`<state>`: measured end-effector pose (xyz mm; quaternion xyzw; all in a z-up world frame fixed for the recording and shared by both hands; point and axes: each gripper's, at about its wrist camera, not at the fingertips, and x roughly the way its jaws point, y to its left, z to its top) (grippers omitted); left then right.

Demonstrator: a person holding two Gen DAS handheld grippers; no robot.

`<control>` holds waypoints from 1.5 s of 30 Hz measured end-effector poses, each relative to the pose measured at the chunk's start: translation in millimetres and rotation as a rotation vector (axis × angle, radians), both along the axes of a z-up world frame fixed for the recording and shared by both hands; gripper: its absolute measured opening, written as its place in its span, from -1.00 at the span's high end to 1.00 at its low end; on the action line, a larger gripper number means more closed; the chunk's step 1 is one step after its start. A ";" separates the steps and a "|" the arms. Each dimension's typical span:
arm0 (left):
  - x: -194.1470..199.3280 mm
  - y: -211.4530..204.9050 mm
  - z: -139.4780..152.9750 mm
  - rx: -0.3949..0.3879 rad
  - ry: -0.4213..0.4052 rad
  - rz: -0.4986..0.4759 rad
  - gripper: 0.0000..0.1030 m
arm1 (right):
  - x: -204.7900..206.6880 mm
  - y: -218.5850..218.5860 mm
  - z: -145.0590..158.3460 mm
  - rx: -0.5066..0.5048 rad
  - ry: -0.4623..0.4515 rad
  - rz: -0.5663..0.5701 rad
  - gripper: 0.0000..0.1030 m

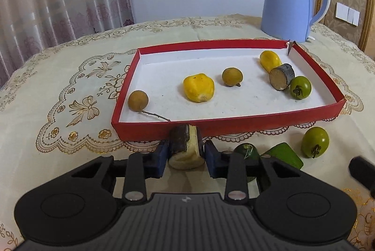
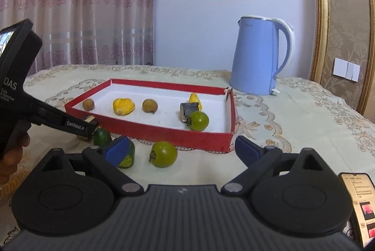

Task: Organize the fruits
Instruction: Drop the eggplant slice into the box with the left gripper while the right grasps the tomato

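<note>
- Behind everything hang pink patterned curtains (image 2: 77, 4) beside a pale wall; a cream embroidered tablecloth (image 1: 70, 91) covers the table, and a tall pale-blue electric kettle (image 1: 293, 0) stands beyond the far right corner of the tray.
- Straight ahead of the left claw (image 1: 186, 153) lies the shallow red cardboard tray with a white floor (image 1: 234, 127), its near wall just past the fingertips.
- The left claw is narrow, its blue pads pressing both sides of a short cut cane piece with dark bark and a pale yellowish core (image 1: 185, 147). It sits just outside the tray wall, so I judge it is gripped for lifting over.
- Inside the tray: 2 small brown round fruits (image 1: 138, 100), 2 yellow fleshy pieces (image 1: 198, 88), 1 dark cane stub (image 1: 281, 76), 1 round green fruit (image 1: 300, 87), spread well apart.
- To the left claw's right, on the cloth, wait a round green fruit (image 1: 315, 142) and 2 green cut pieces (image 1: 284, 153).
- The right claw (image 2: 181, 151) stands wide and empty; the loose green fruit rests between its fingers, untouched, likely next.
- A phone (image 2: 359, 201) lies at the right claw's right.
</note>
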<state>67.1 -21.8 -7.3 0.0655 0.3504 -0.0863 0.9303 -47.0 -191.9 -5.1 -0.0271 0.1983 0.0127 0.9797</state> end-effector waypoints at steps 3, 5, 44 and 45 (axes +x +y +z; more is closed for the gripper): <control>-5.7 4.6 3.6 -0.010 -0.012 0.018 0.36 | 3.9 2.0 -3.9 -0.013 0.023 0.005 -0.82; -12.6 7.0 8.8 -0.005 -0.045 0.027 0.36 | 6.3 2.7 -4.8 -0.021 0.034 0.014 -0.75; 114.9 -18.8 25.3 0.114 -0.081 0.095 0.19 | 61.1 6.1 -23.6 -0.030 0.173 0.103 0.03; 112.2 -18.7 27.5 0.121 -0.094 0.096 0.16 | 62.0 6.5 -23.9 -0.031 0.177 0.103 0.03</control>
